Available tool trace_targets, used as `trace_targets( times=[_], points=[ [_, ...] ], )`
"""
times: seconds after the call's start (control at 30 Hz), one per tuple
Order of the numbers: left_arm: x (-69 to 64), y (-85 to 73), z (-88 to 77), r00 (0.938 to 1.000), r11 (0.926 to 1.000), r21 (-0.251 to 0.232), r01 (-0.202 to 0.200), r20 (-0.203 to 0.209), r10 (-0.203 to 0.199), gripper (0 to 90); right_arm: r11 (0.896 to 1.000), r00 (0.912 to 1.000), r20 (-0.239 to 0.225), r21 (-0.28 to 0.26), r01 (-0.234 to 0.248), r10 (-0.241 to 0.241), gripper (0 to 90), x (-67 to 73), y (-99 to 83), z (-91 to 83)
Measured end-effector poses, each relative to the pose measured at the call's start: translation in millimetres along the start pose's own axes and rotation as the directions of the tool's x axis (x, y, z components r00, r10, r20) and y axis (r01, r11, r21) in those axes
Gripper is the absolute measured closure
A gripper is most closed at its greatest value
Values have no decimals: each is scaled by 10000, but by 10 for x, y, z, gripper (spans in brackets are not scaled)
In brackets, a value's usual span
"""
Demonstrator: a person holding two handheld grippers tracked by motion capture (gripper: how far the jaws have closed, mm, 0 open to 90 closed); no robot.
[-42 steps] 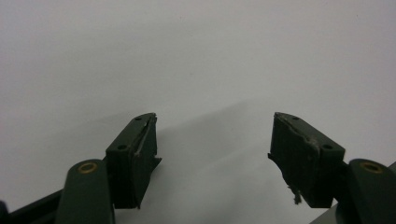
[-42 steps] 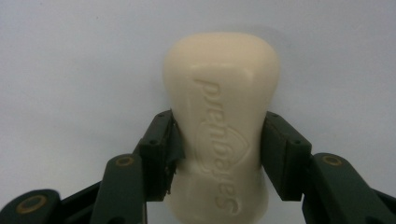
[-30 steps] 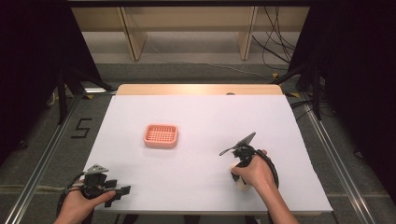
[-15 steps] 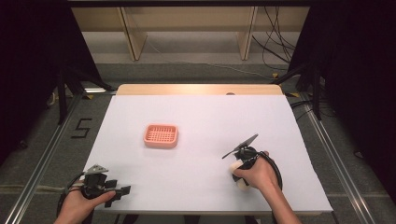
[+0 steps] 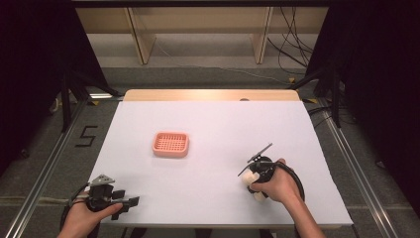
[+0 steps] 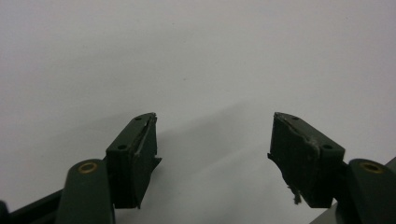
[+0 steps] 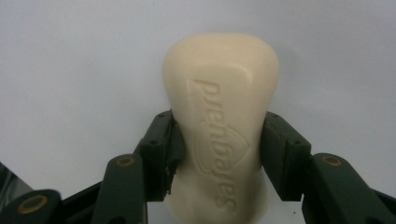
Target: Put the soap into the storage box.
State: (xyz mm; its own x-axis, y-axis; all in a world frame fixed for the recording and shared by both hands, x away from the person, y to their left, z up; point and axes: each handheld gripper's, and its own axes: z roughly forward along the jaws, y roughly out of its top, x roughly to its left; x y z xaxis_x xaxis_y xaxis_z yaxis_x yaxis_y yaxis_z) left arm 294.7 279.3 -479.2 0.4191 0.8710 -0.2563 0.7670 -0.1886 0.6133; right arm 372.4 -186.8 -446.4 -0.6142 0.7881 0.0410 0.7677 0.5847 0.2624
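One smooth (embossed, perhaps waxy) soap bar (image 7: 222, 126)

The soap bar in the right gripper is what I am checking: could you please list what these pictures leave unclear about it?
- Soap bar, right gripper view: its near end is cut off by the bottom edge.
- Its underside: hidden in the right gripper view by the bar itself.
- High view: the right hand and right gripper cover most of it.
- Pink tray, high view: too small to tell what its grid is.

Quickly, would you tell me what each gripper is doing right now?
Left gripper: open, empty.
Right gripper: shut on the soap bar.
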Motion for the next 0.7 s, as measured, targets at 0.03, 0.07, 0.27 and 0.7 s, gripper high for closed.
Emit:
trace_targets(
  times=[0.03, 0.07, 0.27, 0.7],
  points=[
    [0, 0, -1, 10000, 10000, 8, -16, 4, 16, 317, 10000, 9998, -175, 38, 51, -50, 506, -1, -1, -7],
    [1, 2, -6, 10000, 10000, 75, -30, 50, 30, 317, 9999, 9998, -166, 117, 118, -116, 506, -9, -2, -8],
    [0, -4, -11, 9998, 9999, 30, -156, 117, 156, 317, 9997, 9995, -266, 158, -161, 165, 506, -72, -3, -53],
    [-25, -11, -23, 9994, 9995, -263, -170, 311, 178, 319, 9946, 9946, -275, 254, 1007, -1000, 506, -132, 13, -127]
  ],
)
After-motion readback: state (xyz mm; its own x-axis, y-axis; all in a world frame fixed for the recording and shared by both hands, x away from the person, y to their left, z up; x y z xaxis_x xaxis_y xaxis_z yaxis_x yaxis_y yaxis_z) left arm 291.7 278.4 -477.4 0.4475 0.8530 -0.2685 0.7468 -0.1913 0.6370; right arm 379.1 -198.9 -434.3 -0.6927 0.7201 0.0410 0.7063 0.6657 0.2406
